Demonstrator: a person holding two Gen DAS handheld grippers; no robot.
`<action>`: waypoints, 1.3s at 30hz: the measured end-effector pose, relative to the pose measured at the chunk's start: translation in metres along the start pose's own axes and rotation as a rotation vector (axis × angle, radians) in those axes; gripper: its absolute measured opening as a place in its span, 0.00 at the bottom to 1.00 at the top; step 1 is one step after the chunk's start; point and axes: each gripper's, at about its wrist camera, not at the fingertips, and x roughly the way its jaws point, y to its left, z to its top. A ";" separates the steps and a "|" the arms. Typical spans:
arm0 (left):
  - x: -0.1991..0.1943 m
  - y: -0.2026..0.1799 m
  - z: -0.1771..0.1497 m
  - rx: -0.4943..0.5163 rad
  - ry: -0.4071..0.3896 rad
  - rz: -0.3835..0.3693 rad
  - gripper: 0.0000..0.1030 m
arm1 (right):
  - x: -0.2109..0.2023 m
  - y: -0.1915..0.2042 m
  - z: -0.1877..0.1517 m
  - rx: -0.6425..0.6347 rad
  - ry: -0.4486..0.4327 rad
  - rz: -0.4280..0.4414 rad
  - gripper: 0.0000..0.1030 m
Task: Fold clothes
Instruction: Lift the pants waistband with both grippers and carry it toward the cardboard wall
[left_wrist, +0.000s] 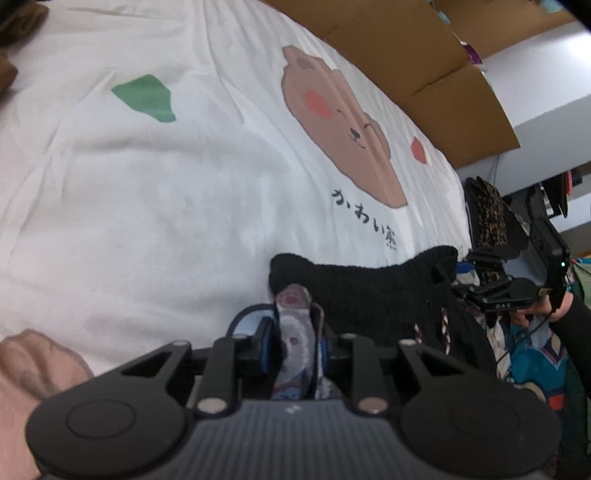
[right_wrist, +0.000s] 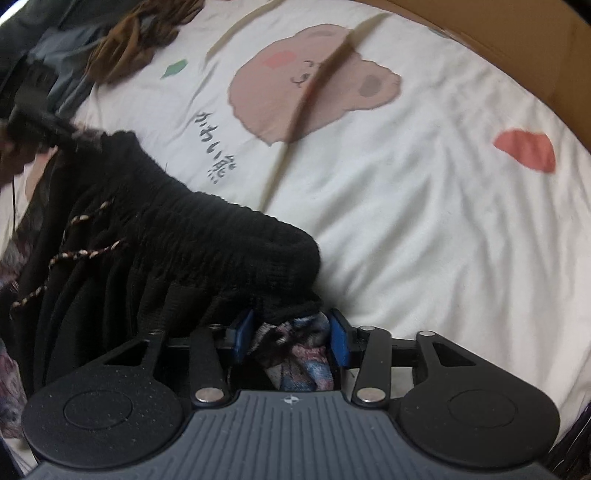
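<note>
The fold has hardly begun. A black garment with a ribbed elastic waistband (right_wrist: 207, 236) and a patterned lining, with a braided drawstring (right_wrist: 81, 254) hanging loose, is held up by its two waistband corners over a bed covered with a white bear-print sheet (right_wrist: 424, 221). The waistband is stretched between the two grippers, and the rest of the cloth hangs bunched toward 7 o'clock in the right wrist view; no crease or laid-flat panel shows anywhere.

The left gripper (left_wrist: 293, 332) pinches a fold of the patterned lining at one waistband corner, its blue pads pressed against the cloth. The right gripper (right_wrist: 291, 332) has the other corner between its pads, but the pads stand a little apart from the bunched cloth and whether they actually press on it cannot be told. In the left wrist view the right gripper sits at about 3 o'clock, beside the far end of the waistband.

Still to do, by my reading: lay the garment flat on the bed, smooth it, then fold it. A brown garment (right_wrist: 129, 48) lies at 11 o'clock, apparently unfolded.
</note>
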 end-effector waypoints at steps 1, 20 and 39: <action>0.002 -0.001 0.001 0.005 0.012 -0.003 0.18 | 0.001 0.003 0.001 -0.013 -0.001 -0.006 0.31; -0.047 -0.038 0.011 0.271 -0.217 0.210 0.08 | -0.033 0.025 0.019 -0.109 -0.199 -0.190 0.09; -0.061 -0.030 0.075 0.287 -0.314 0.329 0.08 | -0.019 0.018 0.087 0.030 -0.306 -0.309 0.08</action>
